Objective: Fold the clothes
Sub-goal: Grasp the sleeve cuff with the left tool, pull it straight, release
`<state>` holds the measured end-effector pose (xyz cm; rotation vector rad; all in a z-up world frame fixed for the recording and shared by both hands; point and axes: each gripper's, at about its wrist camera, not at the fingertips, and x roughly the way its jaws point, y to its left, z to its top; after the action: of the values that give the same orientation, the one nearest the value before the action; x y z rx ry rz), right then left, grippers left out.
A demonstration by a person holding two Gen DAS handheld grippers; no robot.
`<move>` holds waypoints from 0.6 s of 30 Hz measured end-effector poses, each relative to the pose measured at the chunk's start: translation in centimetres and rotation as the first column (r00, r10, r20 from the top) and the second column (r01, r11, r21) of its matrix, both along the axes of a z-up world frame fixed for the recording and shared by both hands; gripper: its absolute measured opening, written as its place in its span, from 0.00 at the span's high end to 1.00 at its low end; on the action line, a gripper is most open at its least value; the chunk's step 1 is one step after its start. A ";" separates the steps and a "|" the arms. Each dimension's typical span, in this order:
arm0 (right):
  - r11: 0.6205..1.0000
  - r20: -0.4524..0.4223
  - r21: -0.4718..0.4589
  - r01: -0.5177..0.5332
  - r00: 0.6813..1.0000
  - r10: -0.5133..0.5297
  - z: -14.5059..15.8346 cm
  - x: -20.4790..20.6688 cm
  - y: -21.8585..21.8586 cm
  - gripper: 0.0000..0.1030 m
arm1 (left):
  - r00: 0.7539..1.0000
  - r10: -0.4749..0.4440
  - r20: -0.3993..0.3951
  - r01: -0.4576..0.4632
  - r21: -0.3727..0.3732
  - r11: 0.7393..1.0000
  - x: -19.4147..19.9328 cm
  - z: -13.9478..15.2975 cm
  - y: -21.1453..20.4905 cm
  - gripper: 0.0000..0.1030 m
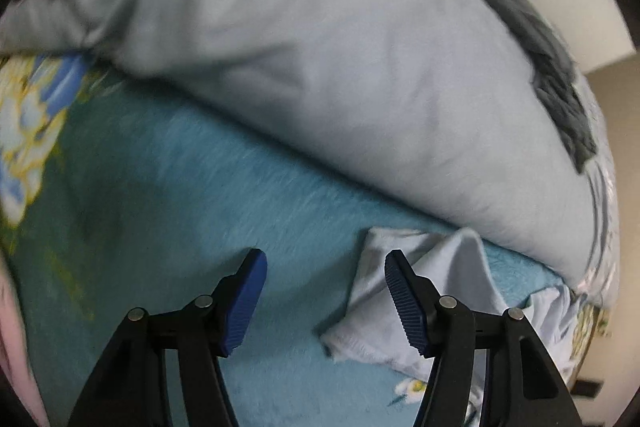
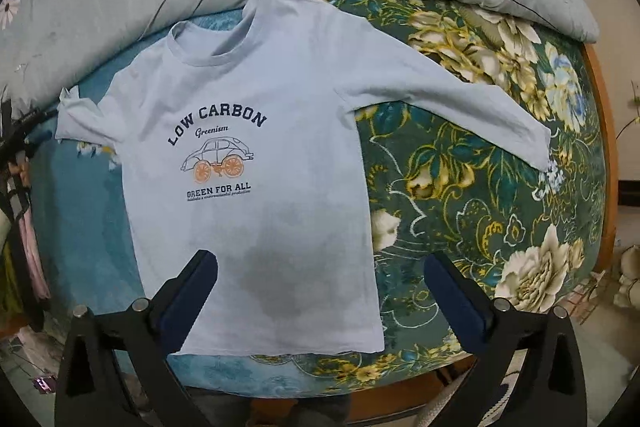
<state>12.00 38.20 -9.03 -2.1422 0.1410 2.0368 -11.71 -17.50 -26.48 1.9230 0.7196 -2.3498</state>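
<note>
In the left wrist view, the left tool [image 1: 325,301] is seen with its jaws apart and nothing pressed between the pads, pointed steeply down at the teal plush blanket [image 1: 180,187]. A crumpled short sleeve [image 1: 420,263] of the pale blue garment lies just beside and partly behind the right-hand finger, so the cloth is offset to that side of the gap rather than centred in it; a small sideways shift is judged to be needed before a grip can be taken. A grey-blue quilt [image 1: 320,47] is bunched beyond the sleeve. In the right wrist view, the right tool [image 2: 320,287] is held wide open and empty above the lower body of the T-shirt [image 2: 256,99], which is spread face up on the floral bedspread [image 2: 460,187], its long axis running from the hem near the tool to the collar at the far quilt. The far sleeve is stretched out flat to the picture's right, while the other sleeve is rumpled at the left. A darker patch is visible near the hem. The hem is judged nearer to the right tool, the rumpled sleeve nearer to the left.
</note>
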 end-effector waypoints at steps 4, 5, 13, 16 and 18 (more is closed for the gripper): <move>1.000 0.017 0.000 -0.025 1.000 0.025 -0.6 -0.5 -1.1 0.00 | 0.996 -0.086 -0.038 0.085 -0.026 0.996 -0.5 0.2 0.4 0.39; 0.999 0.019 0.000 -0.032 0.999 0.032 -0.7 -0.6 -1.4 0.00 | 0.994 -0.099 -0.045 0.098 -0.029 0.995 -0.5 0.2 0.5 0.44; 0.997 0.008 -0.004 -0.083 0.997 0.083 -0.8 -1.5 -3.1 0.00 | 0.989 -0.132 -0.060 0.132 0.006 0.991 0.2 0.6 1.1 0.72; 0.995 -0.001 -0.004 -0.098 0.995 0.098 -0.5 -1.5 -3.3 0.00 | 0.991 -0.123 -0.048 0.124 0.018 0.992 -0.4 0.2 1.8 0.89; 0.995 -0.003 0.003 -0.098 0.995 0.098 -0.4 -1.4 -3.3 0.00 | 0.993 -0.105 -0.047 0.107 0.027 0.994 -0.3 -0.1 1.9 0.93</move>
<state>10.59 34.93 -9.43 -2.1850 0.0342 2.0922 -12.00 -15.58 -26.54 1.9732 0.6754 -2.4658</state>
